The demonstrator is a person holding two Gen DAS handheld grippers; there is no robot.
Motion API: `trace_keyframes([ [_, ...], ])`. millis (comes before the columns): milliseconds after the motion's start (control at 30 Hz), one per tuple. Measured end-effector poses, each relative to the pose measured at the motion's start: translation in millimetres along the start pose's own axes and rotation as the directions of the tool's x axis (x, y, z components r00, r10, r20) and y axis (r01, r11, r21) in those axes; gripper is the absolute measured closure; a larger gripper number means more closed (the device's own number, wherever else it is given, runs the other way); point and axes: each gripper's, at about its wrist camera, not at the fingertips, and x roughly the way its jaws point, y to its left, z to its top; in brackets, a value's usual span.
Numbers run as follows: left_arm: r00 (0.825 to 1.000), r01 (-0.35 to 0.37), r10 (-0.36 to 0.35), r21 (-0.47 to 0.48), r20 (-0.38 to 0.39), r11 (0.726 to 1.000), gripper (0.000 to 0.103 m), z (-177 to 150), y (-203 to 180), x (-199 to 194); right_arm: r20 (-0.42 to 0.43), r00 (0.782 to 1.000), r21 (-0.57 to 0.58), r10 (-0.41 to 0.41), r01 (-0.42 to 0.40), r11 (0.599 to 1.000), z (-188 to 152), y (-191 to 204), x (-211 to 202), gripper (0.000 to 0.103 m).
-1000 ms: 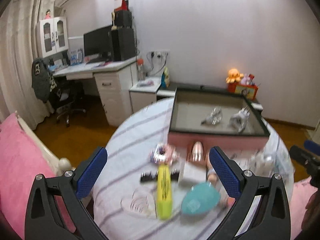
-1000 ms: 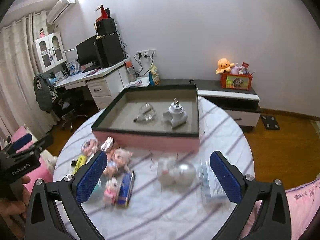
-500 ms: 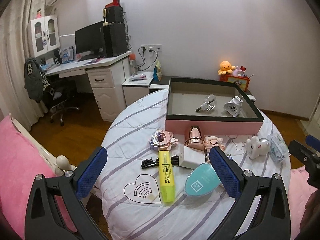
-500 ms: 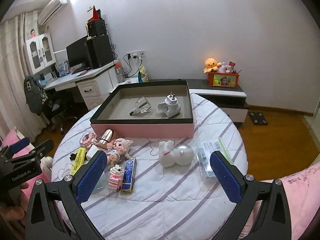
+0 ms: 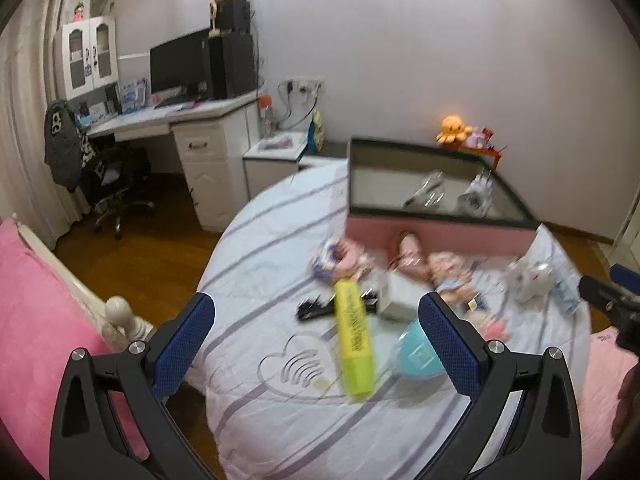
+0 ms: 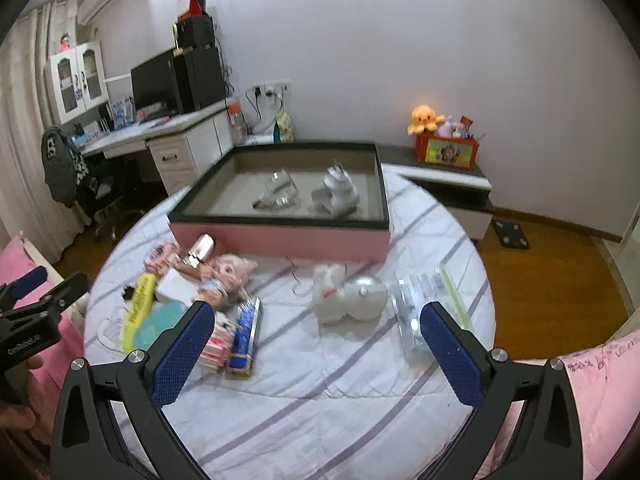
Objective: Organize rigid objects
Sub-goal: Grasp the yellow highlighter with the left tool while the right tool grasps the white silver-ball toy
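A pink box with a dark rim stands at the far side of the round table; it holds a clear bulb and a white plug. In front of it lie a yellow highlighter, a teal oval case, a white block, a doll, a blue lighter, a white rabbit toy and a clear packet. My left gripper is open and empty above the highlighter. My right gripper is open and empty, above the striped cloth near the rabbit toy.
The striped cloth covers the round table. A desk with a monitor and a chair stand at the back left. A low cabinet with an orange plush is behind the box. Pink bedding lies at the left.
Both grippers have moved closer to the table and lower; the objects look larger. Both stay open and empty. Nothing on the table has moved.
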Motion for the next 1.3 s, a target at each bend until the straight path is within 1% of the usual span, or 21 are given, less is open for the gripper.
trace_keyframes([
  [67, 0.999, 0.009, -0.01, -0.016, -0.047, 1.0, 0.0, -4.8, 5.3, 12.8, -0.029, 1.0, 0.012, 0.005, -0.005, 1.0, -4.5, -3.8, 11.6, 0.0],
  [133, 0.997, 0.002, -0.004, -0.024, -0.073, 1.0, 0.0, -5.7, 5.8, 23.5, -0.048, 0.999, 0.016, 0.006, -0.005, 1.0, -6.3, -5.0, 19.4, 0.0],
  [233, 0.995, -0.021, 0.021, -0.002, -0.098, 1.0, 0.0, -5.2, 0.2, 40.8, -0.069, 0.998, 0.017, 0.0, 0.001, 1.0, -5.3, -8.9, 32.2, 0.0],
  [300, 0.993, -0.019, 0.02, 0.01, -0.119, 1.0, 0.0, -6.6, -3.9, 51.7, -0.076, 0.997, 0.024, -0.006, 0.007, 1.0, -4.0, -13.0, 38.0, 0.0],
  [400, 0.986, 0.008, -0.005, 0.014, -0.164, 1.0, 0.0, -12.6, -9.6, 72.3, -0.092, 0.996, 0.031, -0.008, 0.011, 0.999, 0.4, -19.5, 49.7, 0.0],
  [467, 0.981, 0.015, -0.016, -0.008, -0.195, 1.0, 0.003, -18.4, -8.8, 84.0, -0.105, 0.994, 0.017, 0.002, 0.0, 1.0, 3.9, -18.2, 59.8, 0.0],
  [533, 0.976, 0.03, -0.041, -0.053, -0.214, 0.998, 0.004, -19.5, -3.5, 90.4, -0.119, 0.993, 0.003, 0.008, -0.008, 1.0, 6.8, -15.7, 69.2, 0.002],
  [633, 0.976, 0.026, -0.038, -0.06, -0.216, 0.998, 0.006, -17.9, -1.7, 94.6, -0.14, 0.99, 0.006, 0.014, -0.014, 1.0, 9.9, -14.1, 84.8, 0.006],
  [700, 0.973, 0.027, -0.04, -0.058, -0.226, 0.998, 0.01, -17.8, -3.1, 99.1, -0.155, 0.988, 0.008, 0.006, -0.005, 1.0, 10.0, -15.4, 96.7, 0.007],
  [767, 0.973, 0.029, -0.04, -0.053, -0.229, 0.998, 0.013, -19.0, -4.5, 101.0, -0.163, 0.987, 0.013, 0.002, 0.0, 1.0, 9.7, -17.8, 104.6, 0.007],
  [867, 0.973, 0.03, -0.041, -0.051, -0.226, 0.998, 0.015, -18.1, -6.4, 101.6, -0.171, 0.985, 0.005, -0.002, 0.003, 1.0, 10.2, -19.9, 114.4, 0.011],
  [967, 0.973, 0.038, -0.048, -0.049, -0.225, 0.998, 0.018, -16.8, -8.1, 101.6, -0.171, 0.985, -0.035, -0.02, 0.015, 0.999, 10.7, -15.1, 119.7, 0.013],
  [1067, 0.973, 0.049, -0.057, -0.041, -0.222, 0.998, 0.025, -15.8, -10.4, 101.1, -0.169, 0.985, -0.068, -0.033, 0.021, 0.997, 10.0, -10.8, 122.6, 0.02],
  [1100, 0.973, 0.053, -0.061, -0.04, -0.223, 0.998, 0.027, -15.8, -10.7, 101.0, -0.171, 0.985, -0.075, -0.028, 0.015, 0.997, 9.5, -9.7, 122.8, 0.027],
  [1133, 0.973, 0.056, -0.064, -0.04, -0.222, 0.998, 0.027, -15.7, -11.6, 101.2, -0.178, 0.984, -0.074, -0.02, 0.007, 0.997, 9.0, -9.8, 123.4, 0.03],
  [1167, 0.973, 0.057, -0.065, -0.04, -0.222, 0.998, 0.028, -15.2, -12.3, 101.8, -0.2, 0.98, -0.054, 0.007, -0.018, 0.998, 7.3, -11.4, 125.8, 0.031],
  [1300, 0.972, 0.064, -0.072, -0.042, -0.222, 0.997, 0.03, -15.6, -12.7, 101.1, -0.204, 0.979, -0.072, 0.002, -0.017, 0.997, 2.3, -9.6, 125.0, 0.032],
])
